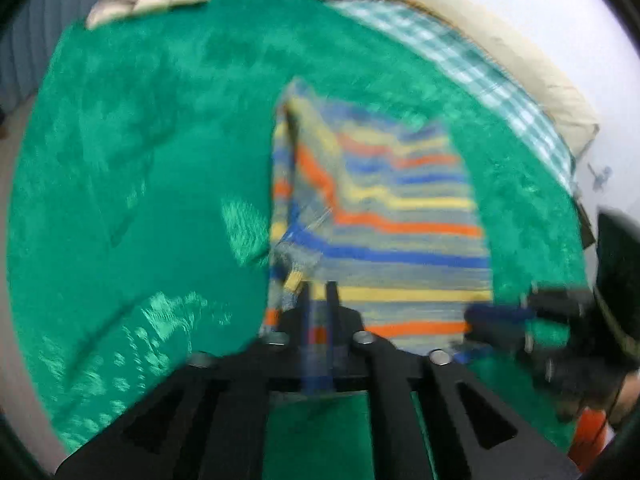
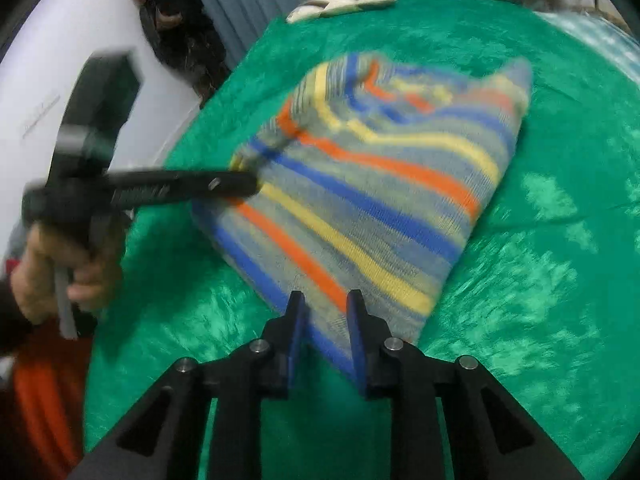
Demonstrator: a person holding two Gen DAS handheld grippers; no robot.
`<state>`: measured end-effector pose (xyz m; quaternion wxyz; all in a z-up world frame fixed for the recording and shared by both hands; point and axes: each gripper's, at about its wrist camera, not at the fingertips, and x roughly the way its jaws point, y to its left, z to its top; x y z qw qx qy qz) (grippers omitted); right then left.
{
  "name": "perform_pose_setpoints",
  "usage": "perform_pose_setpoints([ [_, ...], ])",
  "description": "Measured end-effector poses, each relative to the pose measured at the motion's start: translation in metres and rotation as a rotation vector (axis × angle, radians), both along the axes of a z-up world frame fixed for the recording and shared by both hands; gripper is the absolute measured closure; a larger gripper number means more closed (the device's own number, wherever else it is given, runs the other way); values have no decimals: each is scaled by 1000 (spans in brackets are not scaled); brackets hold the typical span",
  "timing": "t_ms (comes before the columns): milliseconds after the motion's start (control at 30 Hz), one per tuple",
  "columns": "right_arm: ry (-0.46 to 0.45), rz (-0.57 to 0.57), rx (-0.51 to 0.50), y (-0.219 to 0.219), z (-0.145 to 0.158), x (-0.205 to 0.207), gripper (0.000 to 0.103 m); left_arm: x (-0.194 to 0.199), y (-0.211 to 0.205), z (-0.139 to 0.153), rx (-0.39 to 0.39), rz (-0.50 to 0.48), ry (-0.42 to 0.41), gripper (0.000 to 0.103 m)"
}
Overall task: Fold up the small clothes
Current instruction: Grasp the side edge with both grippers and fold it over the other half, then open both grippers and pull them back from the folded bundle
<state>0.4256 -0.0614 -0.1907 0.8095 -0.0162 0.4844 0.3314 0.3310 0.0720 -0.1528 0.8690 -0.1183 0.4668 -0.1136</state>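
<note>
1. A striped sweater [image 2: 372, 184], with bands of blue, orange, yellow and grey, lies on a green blanket [image 2: 540, 280]. It sits near the middle of the blanket and is partly folded, with one edge lifted off the fabric.
2. The left tongs [image 1: 319, 288] have their two fingers almost together, pinching a fold of the sweater's near left edge. In the right wrist view the same tongs reach in from the left, tips touching the sweater's raised edge.
3. The right tongs [image 2: 326, 300] stand apart, with a gap between the blue pads. The sweater's near corner lies between them, but whether either pad touches it cannot be told.
4. A pale folded cloth [image 1: 148, 0] rests at the blanket's far edge, well apart from the sweater.
5. A checked sheet [image 1: 460, 52] runs along the blanket's right side.
</note>
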Motion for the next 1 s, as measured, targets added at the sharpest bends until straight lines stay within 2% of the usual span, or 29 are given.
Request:
perform_pose_setpoints([
  [33, -39, -19, 8, -5, 12, 7, 81, 2, -4, 13, -20, -20, -39, 77],
  [133, -135, -82, -3, -19, 38, 45, 80, 29, -23, 25, -42, -71, -96, 75],
  [200, -163, -123, -14, -23, 44, 85, 80, 67, -34, 9, -12, -69, -83, 75],
  [267, -143, -159, -27, -24, 34, 119, 80, 97, -30, -16, 38, -8, -16, 81],
  [300, -120, -164, -39, -23, 21, 133, 80, 111, -23, -33, 80, 48, 29, 96],
  [333, -84, -167, -65, -20, 6, 146, 81, 115, -13, -44, 71, 83, 55, 99],
  [400, -7, -188, -132, -20, -28, 161, 82, 119, -2, -43, -17, 101, 70, 99],
  [433, -29, -203, -114, -20, -28, 160, 82, 115, 0, -38, -18, 103, 68, 99],
  [467, -45, -219, -105, -21, -23, 158, 81, 107, 1, -28, -22, 90, 53, 95],
  [533, -89, -254, -79, -27, -2, 142, 80, 85, 1, -9, -20, 56, -2, 65],
  [567, -121, -251, -62, -29, 10, 128, 80, 69, 0, -1, 3, 45, -24, 60],
  [633, -153, -212, -61, -27, 29, 91, 80, 41, -2, 2, 42, 30, -28, 59],
  [700, -147, -150, -38, -23, 31, 52, 80, 22, -3, -13, 88, 46, 9, 59],
  [767, -107, -115, -22, -18, 16, 24, 80, 5, -6, -30, 150, 61, 78, 59],
  [800, -59, -111, -36, -14, -1, 12, 80, -2, -5, -40, 164, 65, 109, 59],
  [833, -6, -117, -69, -14, -19, 4, 80, -7, -5, -40, 164, 68, 108, 58],
  [867, 2, -143, -77, -17, -27, -7, 80, -18, -3, -33, 174, 71, 100, 58],
  [900, -15, -183, -72, -23, -23, -16, 80, -26, -3, -26, 182, 72, 93, 57],
  [967, 1, -239, -87, -32, -10, -32, 77, -42, -1, -8, 194, 84, 66, 45],
  [1000, -6, -268, -75, -37, 0, -42, 64, -50, -1, 2, 202, 89, 44, 33],
])
